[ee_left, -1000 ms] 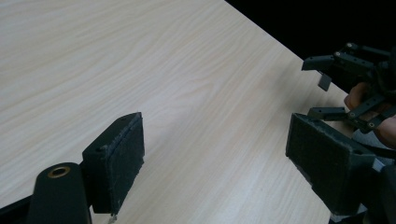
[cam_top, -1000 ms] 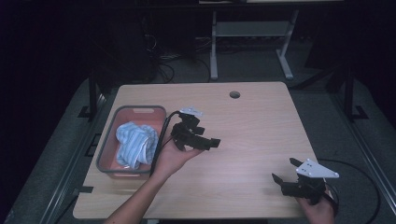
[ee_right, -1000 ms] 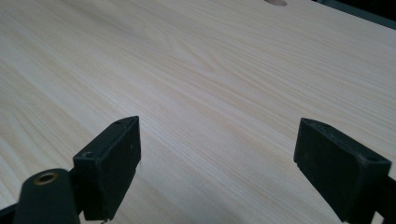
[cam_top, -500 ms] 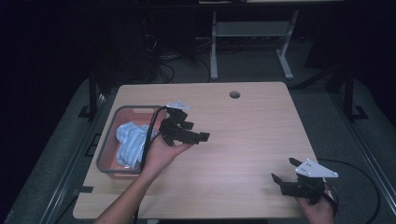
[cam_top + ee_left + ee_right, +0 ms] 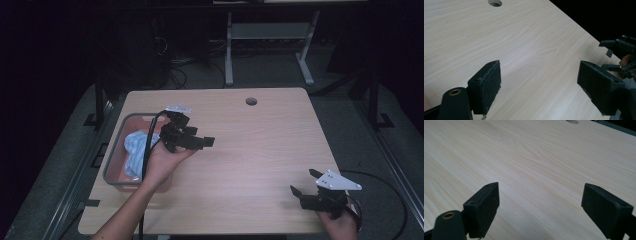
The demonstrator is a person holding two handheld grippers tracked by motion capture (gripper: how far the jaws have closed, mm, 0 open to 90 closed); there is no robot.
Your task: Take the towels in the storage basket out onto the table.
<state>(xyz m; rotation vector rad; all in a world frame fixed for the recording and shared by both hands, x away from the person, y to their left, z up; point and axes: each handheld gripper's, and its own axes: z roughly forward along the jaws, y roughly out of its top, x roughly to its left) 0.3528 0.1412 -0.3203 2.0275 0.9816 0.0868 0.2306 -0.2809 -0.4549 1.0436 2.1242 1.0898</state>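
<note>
Cloth (image 5: 134, 150) in bin (image 5: 112, 157), half hidden by left claw (image 5: 207, 142) (empty).

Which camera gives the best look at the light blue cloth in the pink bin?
The high view. It shows the light blue cloth crumpled in the pink bin at the table's left edge, partly behind the left tool. The left and right gripper views face bare tabletop, away from the cloth.
</note>
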